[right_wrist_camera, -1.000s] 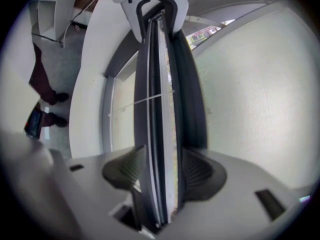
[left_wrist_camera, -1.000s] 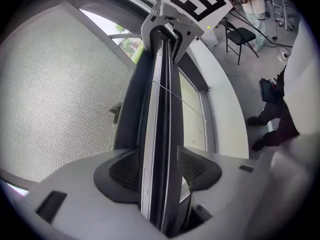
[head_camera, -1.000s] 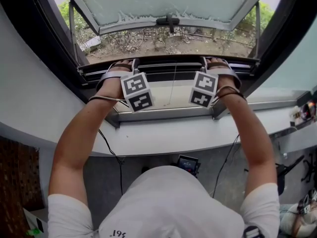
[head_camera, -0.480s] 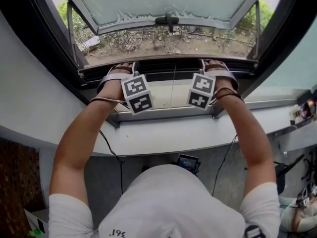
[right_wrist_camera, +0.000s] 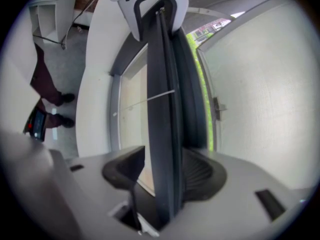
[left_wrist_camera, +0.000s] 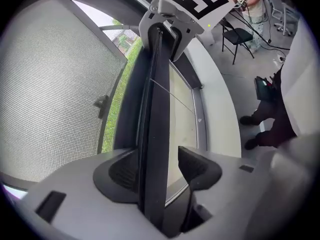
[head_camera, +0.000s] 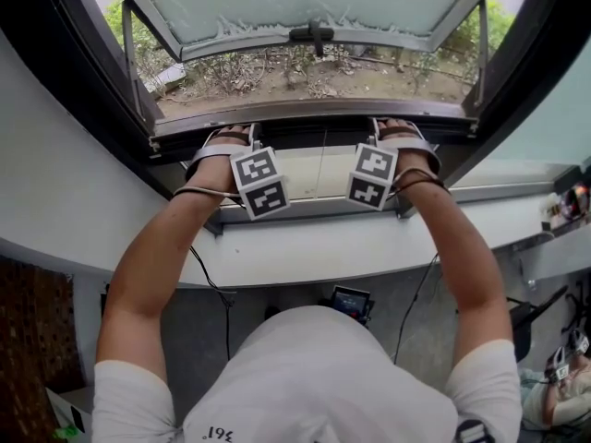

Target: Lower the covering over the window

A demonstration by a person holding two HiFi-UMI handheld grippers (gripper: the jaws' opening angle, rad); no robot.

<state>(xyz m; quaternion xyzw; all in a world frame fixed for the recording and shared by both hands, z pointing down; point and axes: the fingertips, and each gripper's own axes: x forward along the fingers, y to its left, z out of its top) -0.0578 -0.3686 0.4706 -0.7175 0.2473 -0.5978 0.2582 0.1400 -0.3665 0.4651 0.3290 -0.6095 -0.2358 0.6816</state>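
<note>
I've drawn the dark, slim bottom bar (head_camera: 314, 135) of the window covering slightly lower, and it now sits near the white curved sill (head_camera: 305, 247). My left gripper (left_wrist_camera: 159, 168) and right gripper (right_wrist_camera: 162, 170) have slackened around it. On each, one pad touches the bar and the other stands off. I judge the pull is nearly finished.

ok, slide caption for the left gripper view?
Left gripper, jaws apart, straddles the window covering's dark bottom bar.

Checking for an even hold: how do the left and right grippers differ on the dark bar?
In the left gripper the dark bar lies against the left pad; in the right gripper, against the right pad. The gap is at the left gripper's right pad, but the right gripper's left pad. Both straddle the bar, jaws apart.
</note>
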